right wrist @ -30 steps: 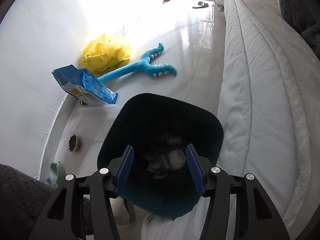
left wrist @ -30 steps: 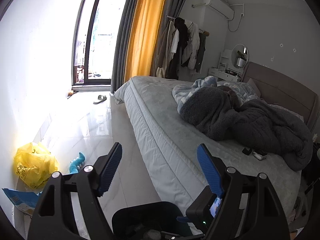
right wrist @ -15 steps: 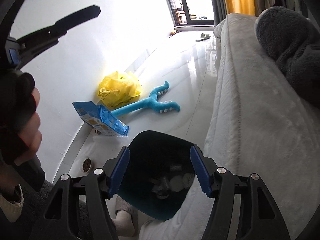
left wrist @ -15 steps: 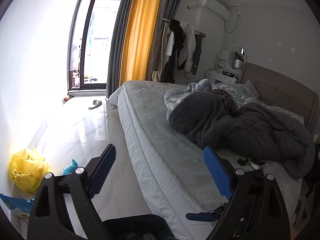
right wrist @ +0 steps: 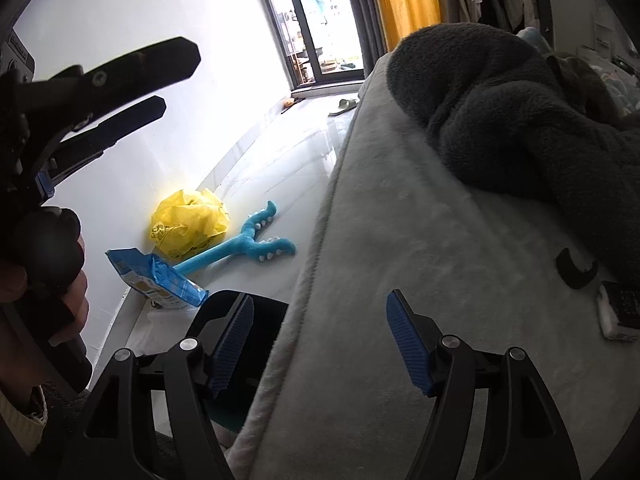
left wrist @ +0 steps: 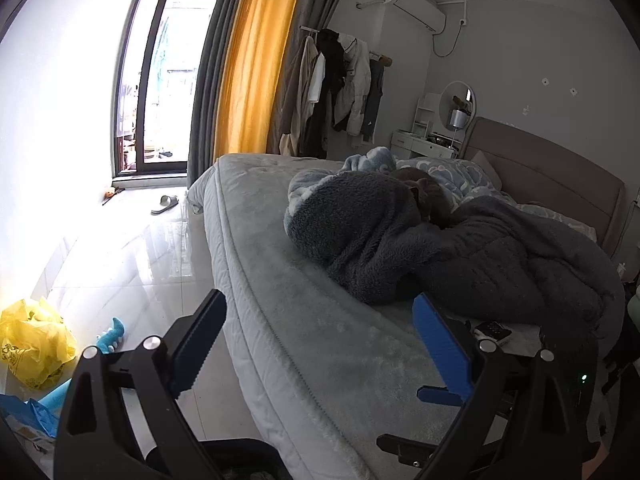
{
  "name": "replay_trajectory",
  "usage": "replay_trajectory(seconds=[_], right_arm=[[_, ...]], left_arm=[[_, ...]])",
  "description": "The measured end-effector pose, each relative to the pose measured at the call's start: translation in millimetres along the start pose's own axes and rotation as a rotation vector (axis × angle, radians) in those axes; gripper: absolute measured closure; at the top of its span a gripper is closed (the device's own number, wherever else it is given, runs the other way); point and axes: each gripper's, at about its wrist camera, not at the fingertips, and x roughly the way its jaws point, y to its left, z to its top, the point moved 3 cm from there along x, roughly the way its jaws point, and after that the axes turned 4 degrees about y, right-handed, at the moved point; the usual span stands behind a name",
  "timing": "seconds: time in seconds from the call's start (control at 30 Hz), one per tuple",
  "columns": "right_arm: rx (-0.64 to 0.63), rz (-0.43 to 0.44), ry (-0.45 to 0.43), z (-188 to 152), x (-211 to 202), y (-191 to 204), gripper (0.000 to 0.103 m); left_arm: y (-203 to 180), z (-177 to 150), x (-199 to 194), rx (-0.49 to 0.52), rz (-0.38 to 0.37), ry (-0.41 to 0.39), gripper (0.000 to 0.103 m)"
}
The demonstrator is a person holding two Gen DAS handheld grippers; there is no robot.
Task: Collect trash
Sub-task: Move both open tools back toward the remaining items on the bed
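My left gripper [left wrist: 320,344] is open and empty, raised over the edge of the grey bed [left wrist: 304,320]. It also shows from the side in the right wrist view [right wrist: 176,80]. My right gripper [right wrist: 320,344] is open and empty, above the bed's edge. The dark bin [right wrist: 264,320] stands on the floor beside the bed, partly hidden behind my right gripper's left finger. A yellow plastic bag [right wrist: 188,224] and a blue packet [right wrist: 160,280] lie on the floor by the wall. The yellow bag also shows in the left wrist view [left wrist: 32,344].
A dark fleece blanket [left wrist: 440,248] is heaped on the bed. A small black-and-white device [right wrist: 620,312] and a black curved piece [right wrist: 574,270] lie on the bed near it. A blue plush toy [right wrist: 248,244] lies on the glossy floor. A slipper [left wrist: 164,204] lies by the window.
Both grippers have risen from over the bin and swung toward the bed. The bin has dropped to the bottom of both views. Both grippers stay open.
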Motion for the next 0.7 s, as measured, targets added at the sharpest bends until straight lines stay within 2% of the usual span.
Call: replay_trajectory(seconds=[0.3, 0.7], right_arm=[[0.064, -0.082, -0.049, -2, -20, -62, 0.025], [0.172, -0.272, -0.086, -14, -36, -164, 0.02]], left_arm=[[-39, -3, 42, 0.021, -0.06, 0.056, 0.007], [-97, -8, 93, 0.093, -0.129, 0.121, 0.007]])
